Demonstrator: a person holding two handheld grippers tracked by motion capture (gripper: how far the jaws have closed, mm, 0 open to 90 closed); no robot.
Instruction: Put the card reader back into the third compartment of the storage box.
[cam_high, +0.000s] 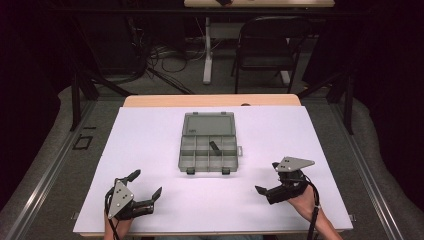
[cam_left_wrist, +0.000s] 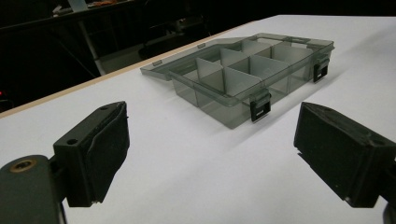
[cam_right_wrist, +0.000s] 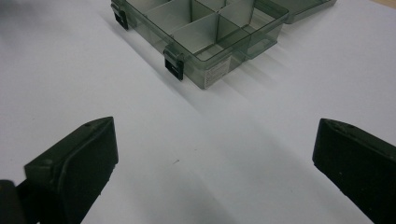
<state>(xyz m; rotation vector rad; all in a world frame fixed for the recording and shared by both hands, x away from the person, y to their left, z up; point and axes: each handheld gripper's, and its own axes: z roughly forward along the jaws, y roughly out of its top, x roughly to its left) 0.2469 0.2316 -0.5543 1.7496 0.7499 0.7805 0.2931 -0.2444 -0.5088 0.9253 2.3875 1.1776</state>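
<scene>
In the middle of the white tabletop (cam_high: 150, 150) sits a grey see-through box (cam_high: 208, 152). Its lid (cam_high: 209, 123) is flipped open and lies flat behind it. The box is split into little rooms by thin walls. One small dark piece (cam_high: 214, 146) rests in a room near the middle of the back row. I cannot tell what the piece is. Two black clasps (cam_left_wrist: 260, 107) hang on the front wall of the box.

The left gripper (cam_high: 148, 186) rests near the front edge of the tabletop, on the left side. Its jaws are spread wide and hold nothing. The right gripper (cam_high: 268, 177) rests near the front edge on the right side. Its jaws are also spread wide and hold nothing. Both grippers are well apart from the box, and both point toward it.

It looks like the work on the box has not really started. The hands seem to be getting ready to reach in. The next move may be to bring one gripper forward to the box. If the job is to shut it, a gripper must get under the far edge of the lid and swing it over. The other gripper may need to hold the box so it does not slide. The jaws must go slow, because the box looks light.
</scene>
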